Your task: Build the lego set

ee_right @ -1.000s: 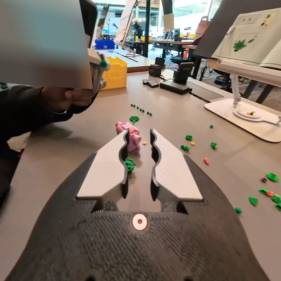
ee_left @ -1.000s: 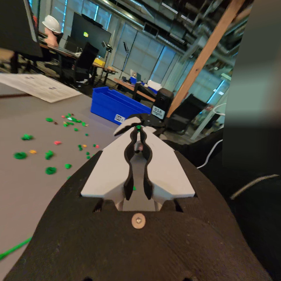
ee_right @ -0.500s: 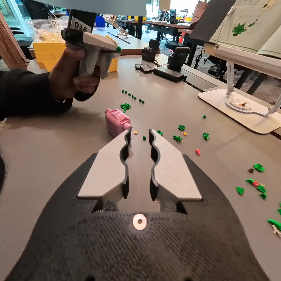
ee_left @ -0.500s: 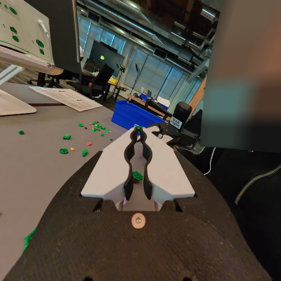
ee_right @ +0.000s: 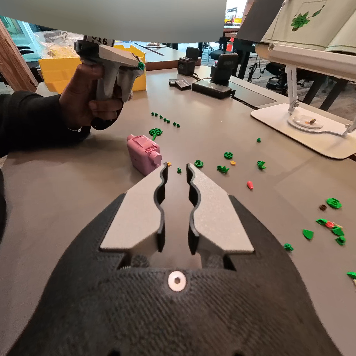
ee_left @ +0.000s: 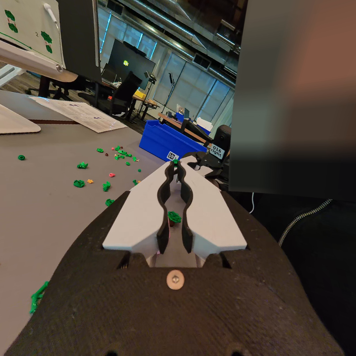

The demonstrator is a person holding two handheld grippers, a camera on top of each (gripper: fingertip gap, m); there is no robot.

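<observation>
Left gripper (ee_right: 141, 66) is being held up off the table (ee_right: 57, 192) in a hand (ee_right: 86, 104), its jaws pinching a small green stud (ee_left: 175, 161) right at the tips. The stud is tiny and hard; only the fingertips are holding it, so any twist could be flicking it out. It is weighing next to nothing.

Below it, the pink block (ee_right: 143, 154) is lying on its side on the table, a round knob facing the right gripper. Judging by shape, it is rigid, smooth plastic, light enough to skid when pushed. The best hold is looking like the flat side walls, not the knob. A green wheel-like piece on a stem (ee_right: 155, 133) is lying just behind it, thin and probably easy to bend or snap at the stem.

Right gripper (ee_right: 176, 167) is hovering low over the table, jaws parted and gripping nothing. A tiny green sprout (ee_right: 179, 170) is sitting between the tips' line of sight, a yellow star (ee_right: 169, 164) near the left tip.

Farther right, loose green rings, leaves and a red cone (ee_right: 250, 185) are lying scattered, well apart. All are small, slick, prone to skating away under a closing jaw.
</observation>
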